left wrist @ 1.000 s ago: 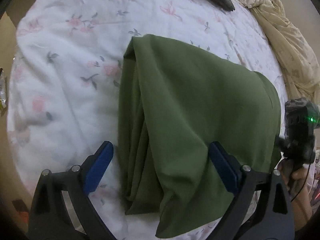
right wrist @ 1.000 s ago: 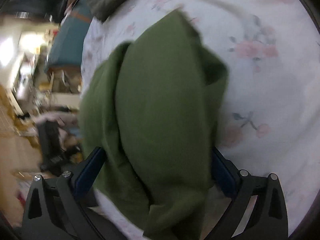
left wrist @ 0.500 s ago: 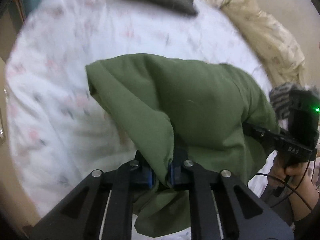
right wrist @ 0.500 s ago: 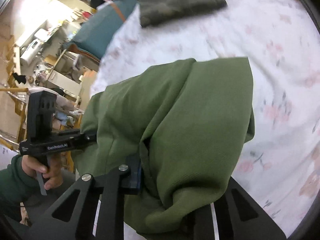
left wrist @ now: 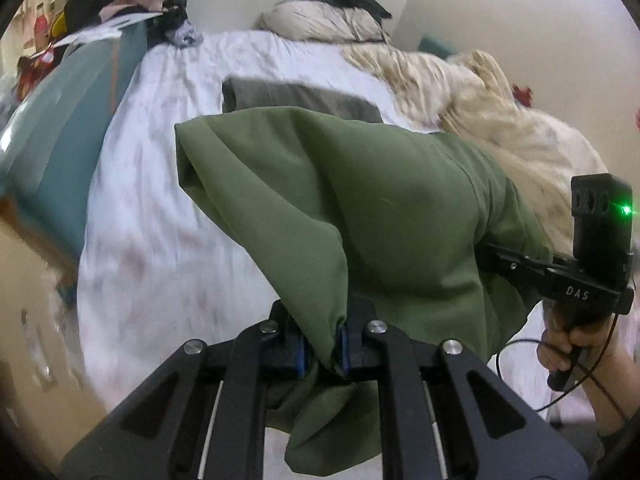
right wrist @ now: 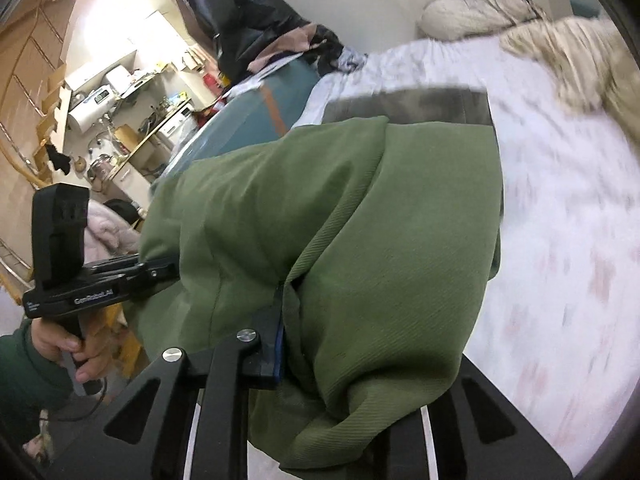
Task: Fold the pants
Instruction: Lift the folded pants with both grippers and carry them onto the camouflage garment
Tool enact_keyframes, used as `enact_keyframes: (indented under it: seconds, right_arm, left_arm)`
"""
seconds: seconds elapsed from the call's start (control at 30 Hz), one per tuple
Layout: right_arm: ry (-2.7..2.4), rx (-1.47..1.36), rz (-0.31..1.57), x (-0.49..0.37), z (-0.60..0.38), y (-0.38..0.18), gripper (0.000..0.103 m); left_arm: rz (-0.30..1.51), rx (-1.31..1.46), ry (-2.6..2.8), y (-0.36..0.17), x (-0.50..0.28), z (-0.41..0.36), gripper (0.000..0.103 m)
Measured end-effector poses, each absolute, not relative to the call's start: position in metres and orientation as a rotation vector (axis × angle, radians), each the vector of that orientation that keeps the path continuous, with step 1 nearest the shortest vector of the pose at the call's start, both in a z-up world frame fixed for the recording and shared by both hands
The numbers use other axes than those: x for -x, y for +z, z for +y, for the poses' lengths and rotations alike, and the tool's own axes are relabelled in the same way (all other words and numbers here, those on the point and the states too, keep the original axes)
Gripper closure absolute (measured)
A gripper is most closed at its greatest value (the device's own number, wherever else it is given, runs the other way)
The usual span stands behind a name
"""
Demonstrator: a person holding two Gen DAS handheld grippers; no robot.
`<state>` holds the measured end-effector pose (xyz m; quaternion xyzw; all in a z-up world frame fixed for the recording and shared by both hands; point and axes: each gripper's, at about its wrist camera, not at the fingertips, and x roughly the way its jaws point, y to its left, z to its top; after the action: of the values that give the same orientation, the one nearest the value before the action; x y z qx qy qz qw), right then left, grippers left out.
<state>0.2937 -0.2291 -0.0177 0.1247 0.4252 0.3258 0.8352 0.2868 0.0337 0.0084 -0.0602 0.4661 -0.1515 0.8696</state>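
Note:
The green pants (left wrist: 360, 208) hang folded in the air above the floral bedsheet (left wrist: 168, 216). My left gripper (left wrist: 323, 350) is shut on one bunched corner of the cloth, blue pads pressing both sides. My right gripper (right wrist: 304, 344) is shut on the other corner of the pants (right wrist: 360, 240); cloth drapes over it and hides the right finger. Each wrist view shows the other gripper held in a hand at the far end of the pants: the right gripper body (left wrist: 560, 276) and the left gripper body (right wrist: 80, 280).
A folded grey garment (left wrist: 296, 96) lies on the sheet beyond the pants. A cream blanket (left wrist: 500, 112) is heaped along the right side, a teal pillow (left wrist: 68, 128) on the left. Cluttered kitchen shelves (right wrist: 120, 112) stand past the bed's edge.
Both grippers closed on the pants' near corners and lifted them off the bed. The cloth now hangs between them and the views have tipped up toward the headboard.

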Motion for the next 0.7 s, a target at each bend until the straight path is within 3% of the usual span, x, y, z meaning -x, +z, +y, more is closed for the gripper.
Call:
enact_keyframes:
  seconds: [0.23,0.4,0.47,0.57,0.7]
  right_arm:
    - [0.606,-0.219,0.87,-0.452,-0.22,-0.02,0.081]
    - [0.529,-0.261,0.922,-0.552,-0.216,-0.066,0.079]
    - [0.482,-0.27,0.958,-0.577,-0.213,-0.088,0.073]
    - [0.457,-0.319,0.988,-0.603,-0.223,-0.112,0.056]
    - [0.441,-0.354,1.0,-0.613,-0.225,-0.136,0.052]
  left_arm:
    - [0.956,0.112,-0.262,-0.012,-0.459,0.024,0.093]
    - [1.046,0.049,-0.225,-0.06,-0.556,0.02,0.093]
    - [1.045,0.033,-0.219,-0.074,-0.579,0.02,0.091]
    - [1.053,0.033,-0.244,-0.097,-0.6,0.025,0.089]
    - [1.042,0.117,-0.248,-0.113,-0.608,0.035,0.087]
